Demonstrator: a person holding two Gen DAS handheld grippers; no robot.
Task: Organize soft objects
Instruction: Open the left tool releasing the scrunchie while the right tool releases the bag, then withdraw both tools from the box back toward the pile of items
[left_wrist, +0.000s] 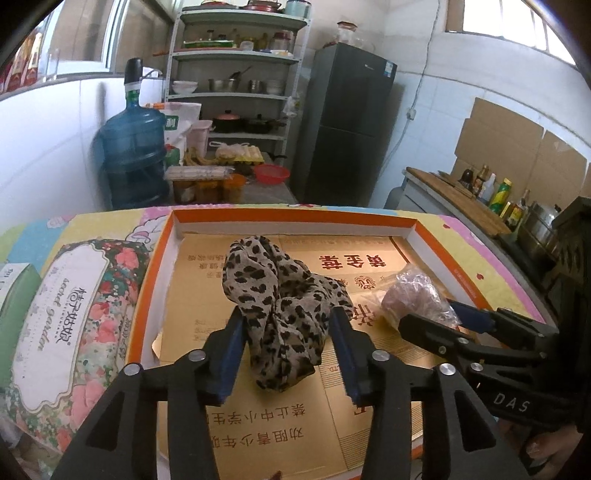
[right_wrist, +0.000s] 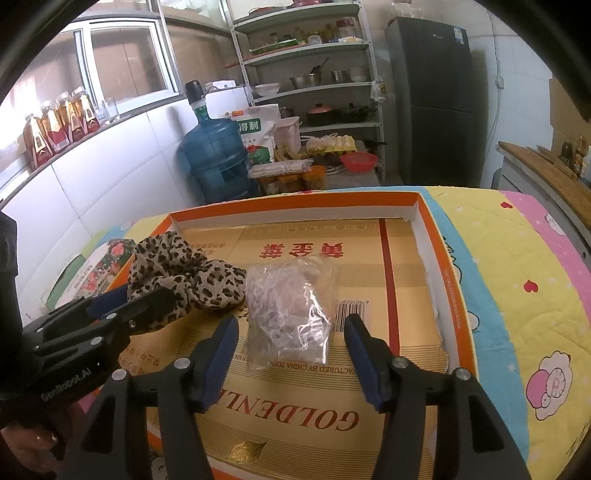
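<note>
Both items are sitting inside the shallow orange-rimmed cardboard tray (right_wrist: 424, 218) w/ gold printed liner. The crumpled leopard-print fabric scarf (left_wrist: 280, 306) is lying between the left gripper's (left_wrist: 286, 332) blue pads, but the jaws are standing apart w/ nothing clamped. The crinkly clear plastic bag holding something pinkish (right_wrist: 290, 314) is lying between the right gripper's (right_wrist: 291, 339) pads, gaps showing both sides, so that claw is also standing wide & carrying nothing. Looks like the drop-off step is wrapping up. Next move prob. calls for backing both grippers out w/o snagging the scarf, then finding any remaining soft item.
</note>
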